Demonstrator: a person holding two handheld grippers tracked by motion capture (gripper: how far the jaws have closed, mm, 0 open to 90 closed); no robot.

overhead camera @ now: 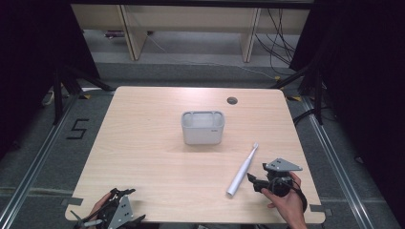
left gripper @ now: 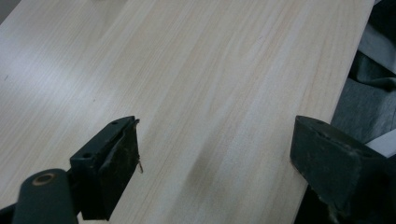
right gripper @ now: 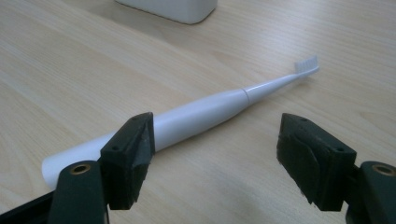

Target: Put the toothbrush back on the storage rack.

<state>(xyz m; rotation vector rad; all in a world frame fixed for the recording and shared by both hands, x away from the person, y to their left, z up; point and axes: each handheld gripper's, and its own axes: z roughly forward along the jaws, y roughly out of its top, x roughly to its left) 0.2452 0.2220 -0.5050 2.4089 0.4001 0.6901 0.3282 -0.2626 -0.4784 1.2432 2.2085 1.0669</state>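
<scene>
R gripper jaws apart beside toothbrush; L gripper released, over bare table

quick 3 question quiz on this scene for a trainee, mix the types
1. True or false: the toothbrush stands inside the white holder.
2. Which gripper is nearer the toothbrush? A) left B) right
3. Fill in: both grippers' jaws are ____.

Key: 1 false, it lies flat on the table, apart from the holder. 2 B. 3 open.
</scene>
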